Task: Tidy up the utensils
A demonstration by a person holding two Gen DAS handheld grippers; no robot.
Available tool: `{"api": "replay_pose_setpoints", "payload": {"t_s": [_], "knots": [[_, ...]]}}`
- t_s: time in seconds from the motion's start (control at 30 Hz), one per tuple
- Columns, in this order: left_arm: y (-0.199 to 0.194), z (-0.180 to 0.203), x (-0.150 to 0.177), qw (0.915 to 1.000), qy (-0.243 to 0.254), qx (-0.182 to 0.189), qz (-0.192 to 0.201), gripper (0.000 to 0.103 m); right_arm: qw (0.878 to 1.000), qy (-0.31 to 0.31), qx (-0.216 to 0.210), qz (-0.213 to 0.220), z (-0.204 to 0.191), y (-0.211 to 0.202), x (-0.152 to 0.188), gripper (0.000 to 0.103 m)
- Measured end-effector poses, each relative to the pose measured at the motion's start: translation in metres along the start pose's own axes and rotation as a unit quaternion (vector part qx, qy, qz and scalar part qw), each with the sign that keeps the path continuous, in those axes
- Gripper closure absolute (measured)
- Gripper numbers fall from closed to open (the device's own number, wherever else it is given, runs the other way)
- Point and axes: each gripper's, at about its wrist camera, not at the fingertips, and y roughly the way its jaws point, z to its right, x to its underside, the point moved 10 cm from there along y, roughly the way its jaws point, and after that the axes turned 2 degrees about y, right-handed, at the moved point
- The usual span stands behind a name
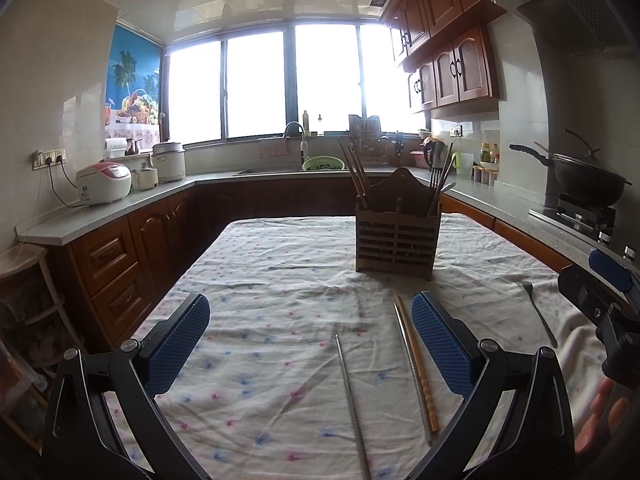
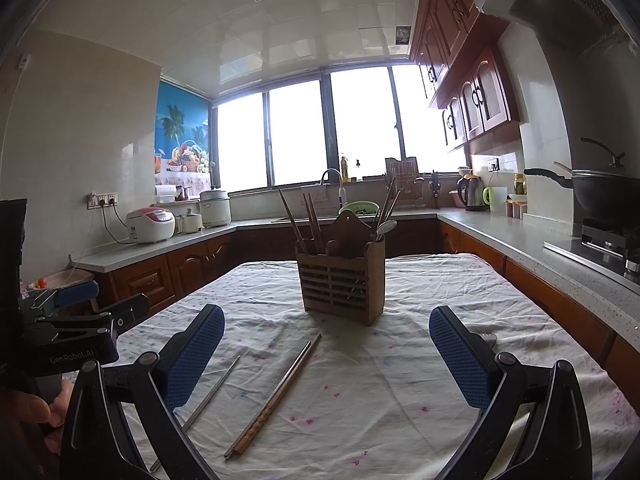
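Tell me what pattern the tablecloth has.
The tablecloth is white with small pink and blue flowers, clearest in the left wrist view.

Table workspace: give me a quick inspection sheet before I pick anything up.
Surface: table under a wrinkled floral tablecloth.
Job's things: wooden utensil holder upright, already holding chopsticks and cutlery. Loose on the cloth: lone metal chopstick, metal chopstick lying against a wooden chopstick, fork off to the right.
Clutter: nothing seen on the table.
Grippers: left gripper open and empty; right gripper open and empty.
Cables: one from the wall socket to the rice cooker on the counter; none on the table.
Surroundings: sink, kettle, wok on the stove, bright window.
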Motion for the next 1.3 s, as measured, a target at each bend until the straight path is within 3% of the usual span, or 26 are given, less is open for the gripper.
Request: {"api": "replay_pose_setpoints", "payload": {"t_s": [1.3], "knots": [[0.0062, 0.0093, -0.0035, 0.9999, -0.001, 0.014, -0.005, 0.0, 1.0, 0.004, -0.002, 0.001, 0.0004, 0.0034, -0.0019, 0.0]]}}
